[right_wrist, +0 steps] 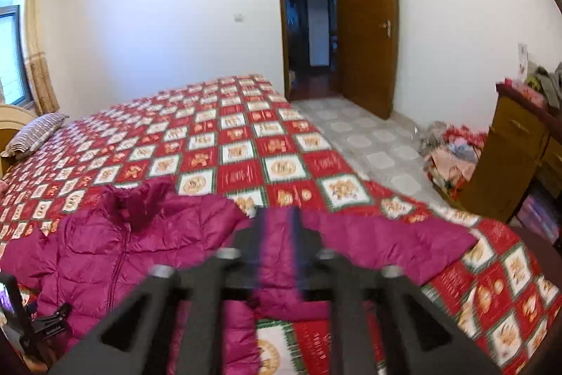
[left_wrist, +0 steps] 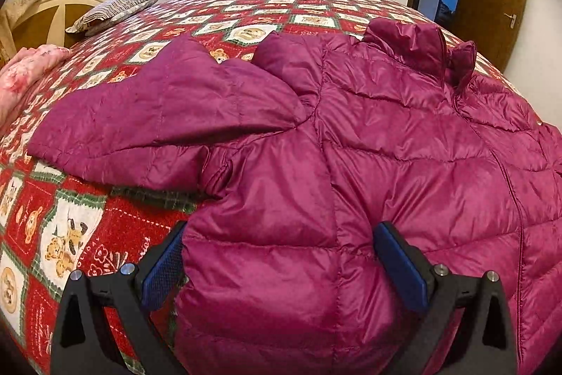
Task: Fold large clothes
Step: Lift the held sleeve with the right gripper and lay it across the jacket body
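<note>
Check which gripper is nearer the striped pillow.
Left, judging by how large the striped pillow looks in each view. The left gripper straddles the jacket hem, its sleeve toward the pillow. The right gripper hovers over the opposite sleeve.

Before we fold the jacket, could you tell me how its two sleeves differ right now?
The sleeve toward the pillow is rumpled, with a raised fold; the sleeve toward the door lies flatter and straighter. The pillow-side sleeve is in full view; the door-side one is partly hidden behind the right gripper. Both spread out from the purple jacket on the quilt.
</note>
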